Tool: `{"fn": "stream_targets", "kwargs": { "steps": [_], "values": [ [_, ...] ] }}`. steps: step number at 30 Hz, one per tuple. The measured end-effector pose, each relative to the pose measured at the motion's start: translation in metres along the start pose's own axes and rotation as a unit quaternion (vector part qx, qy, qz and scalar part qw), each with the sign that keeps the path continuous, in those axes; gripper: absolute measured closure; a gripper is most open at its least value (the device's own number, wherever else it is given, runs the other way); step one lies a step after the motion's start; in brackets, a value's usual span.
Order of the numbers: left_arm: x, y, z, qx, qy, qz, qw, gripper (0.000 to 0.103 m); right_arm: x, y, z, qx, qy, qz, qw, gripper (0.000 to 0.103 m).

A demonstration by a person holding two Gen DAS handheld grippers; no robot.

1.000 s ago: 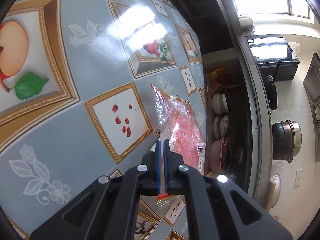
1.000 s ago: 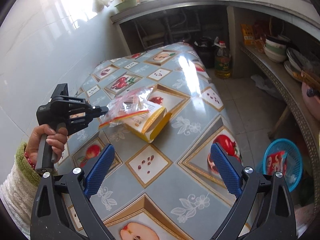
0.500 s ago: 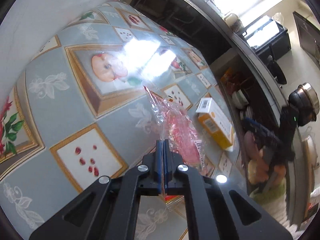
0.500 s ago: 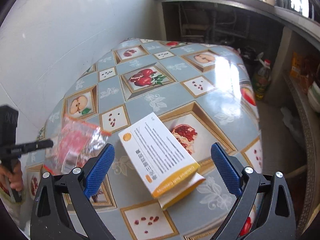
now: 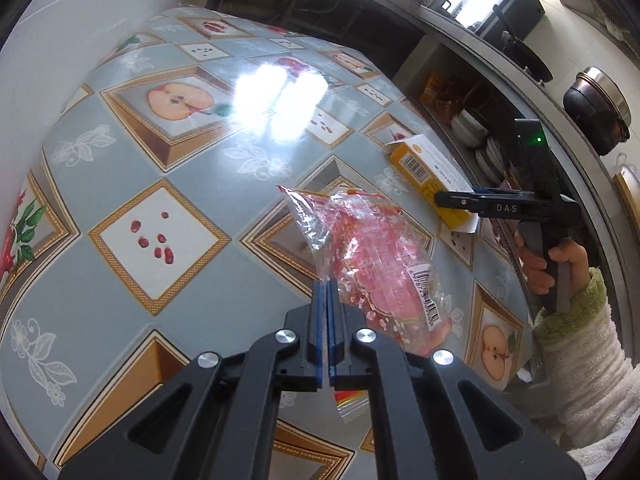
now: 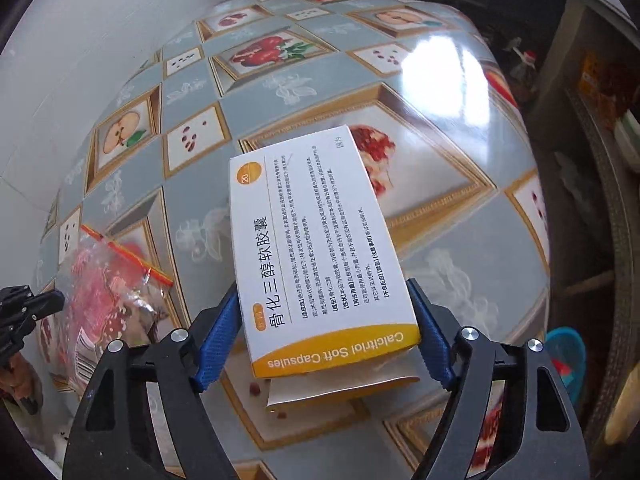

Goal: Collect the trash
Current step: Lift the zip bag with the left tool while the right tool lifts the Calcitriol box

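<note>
One box lies flat on the tabletop, long axis toward 12 o'clock. Right gripper jaws, just closing, flank its near end; left gripper jaws clamp one plastic bag.

surface: table, glossy fruit-print oilcloth | lying on it: white-and-orange capsule box, dead centre | box flap open, at 6 o'clock

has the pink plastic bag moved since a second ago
Yes. The left gripper carried the pink plastic bag off the medicine box, toward the wall side of the tablecloth.
</note>
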State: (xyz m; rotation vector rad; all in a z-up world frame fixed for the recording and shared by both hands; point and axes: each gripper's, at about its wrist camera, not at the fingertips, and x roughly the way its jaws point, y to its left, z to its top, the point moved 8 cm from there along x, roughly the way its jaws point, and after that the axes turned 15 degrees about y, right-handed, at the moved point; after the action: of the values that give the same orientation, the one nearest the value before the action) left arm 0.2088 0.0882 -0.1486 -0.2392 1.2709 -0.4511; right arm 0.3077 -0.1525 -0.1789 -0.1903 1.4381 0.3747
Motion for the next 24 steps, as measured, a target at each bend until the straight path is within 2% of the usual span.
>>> {"fn": "stream_targets", "kwargs": {
  "steps": [7, 11, 13, 15, 17, 20, 22, 24],
  "values": [
    [0.004, -0.012, -0.024, 0.011, 0.020, -0.014, 0.9996, 0.101, -0.022, -0.015, -0.089, 0.095, 0.003, 0.030, 0.995, 0.030],
    [0.006, -0.013, -0.036, -0.006, 0.037, -0.041, 0.9985, 0.098, -0.032, -0.010, -0.134, 0.132, -0.005, 0.066, 0.989, 0.028],
    [0.006, -0.014, -0.040, -0.015, 0.039, -0.054, 0.9977, 0.098, -0.034, -0.007, -0.144, 0.135, -0.015, 0.052, 0.989, 0.027],
    [0.005, -0.014, -0.041, -0.023, 0.037, -0.062, 0.9971, 0.098, -0.036, -0.007, -0.148, 0.138, -0.028, 0.020, 0.990, 0.023],
    [0.004, -0.015, -0.041, -0.028, 0.038, -0.066, 0.9967, 0.098, -0.041, -0.008, -0.150, 0.148, -0.043, -0.010, 0.988, 0.023],
    [0.002, -0.020, -0.041, -0.025, 0.033, -0.070, 0.9967, 0.098, -0.066, -0.011, -0.155, 0.163, -0.097, -0.075, 0.979, 0.023],
    [0.002, -0.022, -0.040, -0.027, 0.034, -0.075, 0.9963, 0.098, -0.087, -0.003, -0.157, 0.157, -0.140, -0.073, 0.975, 0.023],
    [0.003, -0.023, -0.040, -0.031, 0.037, -0.084, 0.9953, 0.099, -0.102, 0.015, -0.157, 0.143, -0.176, -0.039, 0.973, 0.023]
  ]
}}
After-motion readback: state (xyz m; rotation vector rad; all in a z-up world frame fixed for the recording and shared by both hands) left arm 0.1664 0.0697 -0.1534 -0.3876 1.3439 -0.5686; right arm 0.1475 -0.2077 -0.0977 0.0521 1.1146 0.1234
